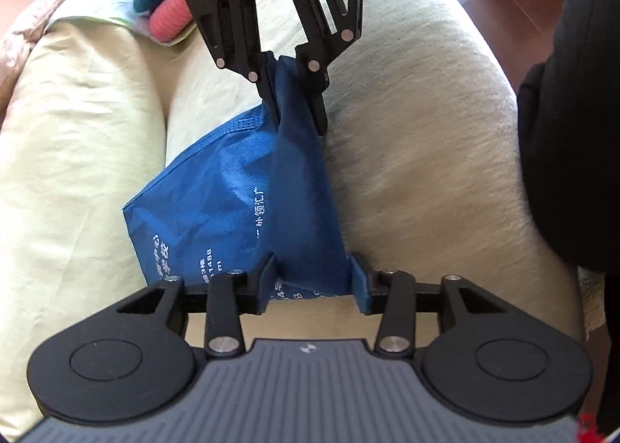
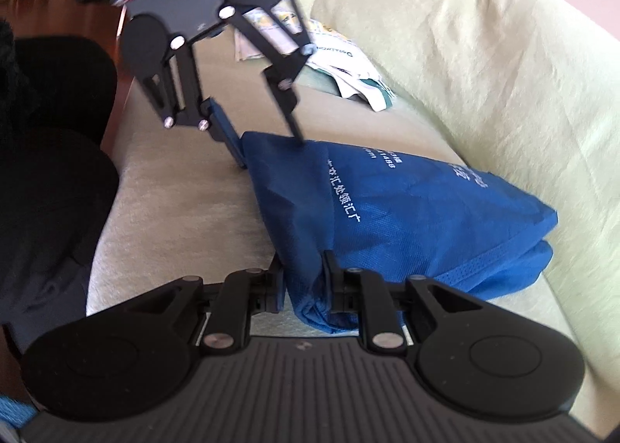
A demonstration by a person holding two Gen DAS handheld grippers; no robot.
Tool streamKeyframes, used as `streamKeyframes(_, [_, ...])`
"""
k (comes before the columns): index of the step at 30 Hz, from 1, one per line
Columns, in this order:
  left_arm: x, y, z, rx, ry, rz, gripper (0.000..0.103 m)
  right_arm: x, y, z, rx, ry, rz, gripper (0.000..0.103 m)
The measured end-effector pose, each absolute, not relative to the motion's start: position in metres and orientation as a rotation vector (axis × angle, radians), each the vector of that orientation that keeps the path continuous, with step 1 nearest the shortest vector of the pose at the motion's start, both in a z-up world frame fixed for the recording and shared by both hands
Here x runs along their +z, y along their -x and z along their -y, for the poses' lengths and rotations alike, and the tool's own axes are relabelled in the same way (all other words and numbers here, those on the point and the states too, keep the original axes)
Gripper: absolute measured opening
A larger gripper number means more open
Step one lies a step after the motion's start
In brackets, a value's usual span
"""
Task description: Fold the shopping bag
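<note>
blue shopping bag [image 1: 232, 210] lies bunched on the cream sofa seat [image 1: 426, 171]. right gripper [image 2: 304, 280] jaws clamped on one bunched end, at 12 o'clock in the left wrist view. left gripper [image 1: 314, 276] jaws half spread around the opposite end at 6 o'clock, fabric between them, pads not pinching.

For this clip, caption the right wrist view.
Right gripper clamps blue bag on sofa; left gripper straddles far end.

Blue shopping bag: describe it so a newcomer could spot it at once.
On the pale yellow-green sofa, find the seat cushion in front of the backrest. The blue non-woven fabric shopping bag lies there, bunched, the only blue thing with white printed characters, unlike the white-and-green printed bags farther back.
</note>
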State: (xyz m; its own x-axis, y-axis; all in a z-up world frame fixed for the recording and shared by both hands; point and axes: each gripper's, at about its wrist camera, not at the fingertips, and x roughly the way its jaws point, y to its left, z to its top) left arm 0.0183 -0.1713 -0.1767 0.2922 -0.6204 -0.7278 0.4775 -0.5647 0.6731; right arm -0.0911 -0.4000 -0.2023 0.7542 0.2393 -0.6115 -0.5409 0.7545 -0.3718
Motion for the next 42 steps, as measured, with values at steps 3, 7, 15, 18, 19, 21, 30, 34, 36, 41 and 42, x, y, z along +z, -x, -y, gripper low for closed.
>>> streamKeyframes(3, [-0.166,-0.032,0.171,-1.572,-1.575,0.009,0.029,-0.206,0.091,0.398,0.449,0.604,-0.562,0.016])
streamKeyframes(7, [-0.144,-0.061,0.188,-1.672,-1.409,-0.295,0.011,-0.196,0.082,0.409,0.442,0.451,-0.618,0.016])
streamKeyframes(15, [-0.104,-0.115,0.2,-1.822,-0.908,-0.97,0.009,-0.176,0.062,0.481,0.52,-0.429,-0.928,0.016])
streamKeyframes(18, [-0.11,-0.131,0.21,-1.751,-0.838,-1.091,0.009,-0.199,0.047,0.508,0.464,-0.748,-1.035,0.016])
streamKeyframes(19, [-0.112,-0.134,0.213,-1.728,-0.834,-1.107,0.009,-0.203,0.044,0.512,0.446,-0.801,-1.057,0.016])
streamKeyframes(21, [-0.11,-0.139,0.217,-1.673,-0.834,-1.108,0.01,-0.211,0.037,0.518,0.41,-0.897,-1.1,0.015])
streamKeyframes(30, [-0.06,-0.097,0.184,-1.509,-0.972,-0.752,0.01,-0.24,0.021,0.54,0.286,-1.217,-1.221,0.009])
streamKeyframes(34, [-0.052,-0.076,0.18,-1.601,-0.901,-0.658,0.01,-0.242,0.016,0.543,0.252,-1.26,-1.253,0.009])
streamKeyframes(36, [-0.062,-0.065,0.186,-1.597,-0.936,-0.62,0.01,-0.246,0.017,0.543,0.238,-1.279,-1.267,0.009])
streamKeyframes(41, [-0.102,-0.06,0.202,-1.536,-0.992,-0.637,0.01,-0.251,0.016,0.547,0.219,-1.297,-1.28,0.008])
streamKeyframes(42, [-0.108,-0.065,0.204,-1.533,-0.96,-0.674,0.01,-0.251,0.017,0.546,0.217,-1.298,-1.274,0.008])
